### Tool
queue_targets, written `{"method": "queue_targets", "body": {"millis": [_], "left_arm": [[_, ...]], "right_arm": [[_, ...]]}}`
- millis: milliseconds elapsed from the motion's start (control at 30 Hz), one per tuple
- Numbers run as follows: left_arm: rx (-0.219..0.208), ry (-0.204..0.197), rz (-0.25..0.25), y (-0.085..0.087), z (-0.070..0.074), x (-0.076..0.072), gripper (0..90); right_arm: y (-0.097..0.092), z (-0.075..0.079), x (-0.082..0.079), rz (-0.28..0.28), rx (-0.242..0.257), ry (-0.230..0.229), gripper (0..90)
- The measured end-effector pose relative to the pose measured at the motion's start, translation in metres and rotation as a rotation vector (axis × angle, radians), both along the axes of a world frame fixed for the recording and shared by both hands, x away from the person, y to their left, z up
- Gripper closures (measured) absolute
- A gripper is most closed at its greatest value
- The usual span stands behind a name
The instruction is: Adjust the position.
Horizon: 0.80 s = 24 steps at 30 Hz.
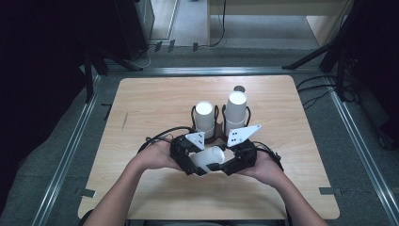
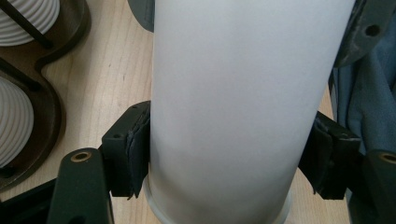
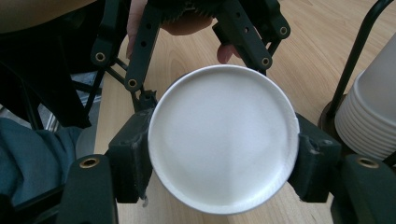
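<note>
While bare tabletop lies open to either side, a white paper cup hangs sideways near the front edge, left gripper clamped on its wall, right gripper clamped at its base.

No readable text, label, brand, number or sign on anything in view.

High view: table evenly lit from above, surroundings dark, cup tops blown out. Gripper views brighter; close cup soft, slightly overexposed, shadows faint.
</note>
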<state>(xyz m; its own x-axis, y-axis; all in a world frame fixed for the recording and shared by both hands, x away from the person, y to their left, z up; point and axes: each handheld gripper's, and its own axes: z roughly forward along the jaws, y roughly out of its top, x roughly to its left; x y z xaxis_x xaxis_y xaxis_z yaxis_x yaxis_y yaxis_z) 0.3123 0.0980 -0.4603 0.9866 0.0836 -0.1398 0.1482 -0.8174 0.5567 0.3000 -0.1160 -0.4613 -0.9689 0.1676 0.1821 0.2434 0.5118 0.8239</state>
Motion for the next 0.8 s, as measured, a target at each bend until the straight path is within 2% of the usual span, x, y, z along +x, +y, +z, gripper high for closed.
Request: {"method": "queue_targets", "body": {"millis": [100,233,300,367,400,500,600,700,733,767,800], "left_arm": [[-0.004,0.003,0.000,0.000,0.000,0.000,27.4],[-0.008,-0.003,0.003,0.000,0.000,-0.001,26.4],[-0.020,0.025,0.017,0.000,0.001,0.000,24.2],[-0.042,0.042,0.047,0.001,0.002,0.002,15.0],[-0.042,0.042,0.047,0.001,0.002,0.002,10.1],[-0.049,0.012,0.093,0.003,0.004,0.003,3.7],[-0.093,-0.005,0.104,0.008,0.005,0.001,3.2],[-0.119,-0.026,0.148,0.013,0.006,0.002,3.2],[-0.119,-0.026,0.148,0.013,0.006,0.002,3.2],[-0.154,-0.032,0.169,0.017,0.007,0.002,3.1],[-0.167,-0.033,0.182,0.019,0.008,0.002,3.1]], "right_arm": [[0.000,0.000,0.000,-0.003,-0.001,0.015,34.6],[0.000,0.001,-0.001,0.000,-0.003,0.013,34.9],[-0.001,0.002,-0.001,-0.001,0.001,0.007,34.7],[-0.002,0.003,-0.001,-0.005,-0.007,-0.004,34.7],[-0.002,0.003,-0.001,-0.003,-0.009,-0.005,34.7],[-0.005,0.004,0.000,-0.009,-0.007,-0.007,34.6],[-0.009,0.007,0.001,-0.024,0.006,-0.015,34.5],[-0.014,0.009,0.002,-0.037,0.024,-0.017,34.5],[-0.016,0.010,0.002,-0.040,0.029,-0.018,34.5],[-0.018,0.011,0.002,-0.044,0.035,-0.019,34.5],[-0.019,0.012,0.002,-0.047,0.041,-0.020,34.5]]}}
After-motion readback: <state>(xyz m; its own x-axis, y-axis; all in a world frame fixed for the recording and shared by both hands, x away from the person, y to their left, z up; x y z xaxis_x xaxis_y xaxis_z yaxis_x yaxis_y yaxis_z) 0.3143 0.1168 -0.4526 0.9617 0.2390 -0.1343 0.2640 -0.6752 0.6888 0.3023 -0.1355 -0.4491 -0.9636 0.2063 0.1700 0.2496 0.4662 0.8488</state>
